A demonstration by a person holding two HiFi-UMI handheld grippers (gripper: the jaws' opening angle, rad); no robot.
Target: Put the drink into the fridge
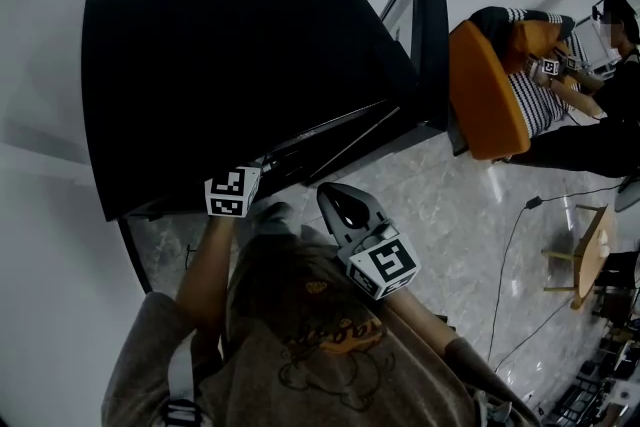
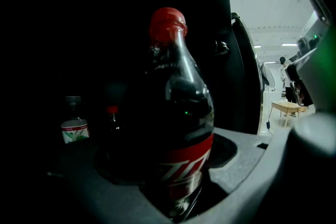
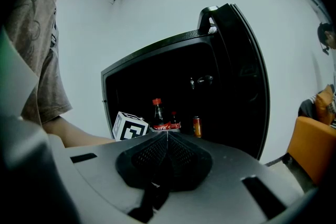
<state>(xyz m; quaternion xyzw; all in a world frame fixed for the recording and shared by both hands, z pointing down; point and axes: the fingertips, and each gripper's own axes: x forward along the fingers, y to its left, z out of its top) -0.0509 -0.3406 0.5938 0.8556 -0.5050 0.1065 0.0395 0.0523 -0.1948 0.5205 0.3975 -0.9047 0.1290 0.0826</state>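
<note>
Head view: the fridge (image 1: pixel 230 45) fills the frame from 9 to 1 o'clock, seen from above, its door (image 1: pixel 432 25) swung open at 2 o'clock. The left tool (image 1: pixel 236 189) reaches into the opening just left of centre; only its marker cube shows, the tip being hidden under the fridge top. The right tool (image 1: pixel 335 200) hangs outside the opening at centre, apart from the fridge. A seated person (image 1: pixel 560 75) on an orange chair (image 1: pixel 485 90) is at 3 o'clock, well clear of the work. Left gripper view: the left tool is grasping the drink bottle (image 2: pixel 178 107), which stands upright between its jaws, red cap at 12 o'clock, red label low. The dark fridge interior lies behind it. A green-labelled bottle (image 2: pixel 73 128) stands at 9 o'clock and a small red-capped bottle (image 2: pixel 111 118) just beside the held one, both further in. Whether the bottle's base rests on a shelf cannot be told. Right gripper view: the right tool's jaws are clenched together with nothing between them. Beyond them the open fridge shows the drink bottle at centre, inside the opening, and a can at 1 o'clock of it. Assessment: the door is open and the drink is within the fridge cavity but not yet let go. Remaining, by judgement: set it down, release, withdraw, close the door.
</note>
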